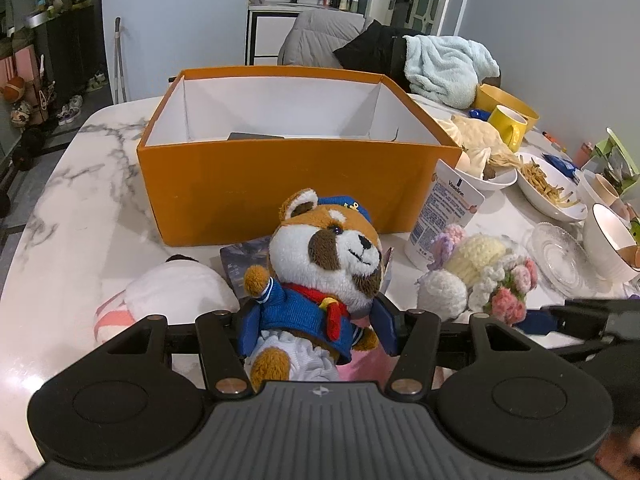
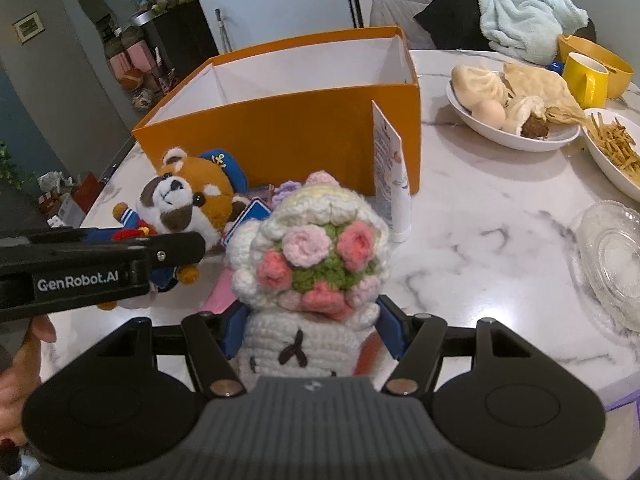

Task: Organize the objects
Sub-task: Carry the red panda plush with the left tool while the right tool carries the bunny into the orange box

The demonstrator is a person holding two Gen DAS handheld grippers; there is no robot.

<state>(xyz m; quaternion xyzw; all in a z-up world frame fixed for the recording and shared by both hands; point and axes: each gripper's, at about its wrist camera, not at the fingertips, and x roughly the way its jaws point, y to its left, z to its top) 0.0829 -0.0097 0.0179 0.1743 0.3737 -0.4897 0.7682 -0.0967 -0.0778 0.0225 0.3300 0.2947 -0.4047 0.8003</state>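
Grippers clamp toys: L [image 1: 318,330] plush fox [image 1: 320,268], R [image 2: 310,330] crochet doll [image 2: 316,260]; orange box [image 1: 280,184] ahead.

The left claw [image 1: 318,328] points steeply downward, its blue pads pressed against both sides of a plush toy's body. The right claw [image 2: 310,330] tilts down likewise, its pads closed on a crocheted doll. The two claws sit side by side, close together. A hand [image 2: 18,368] grips the left claw's handle.
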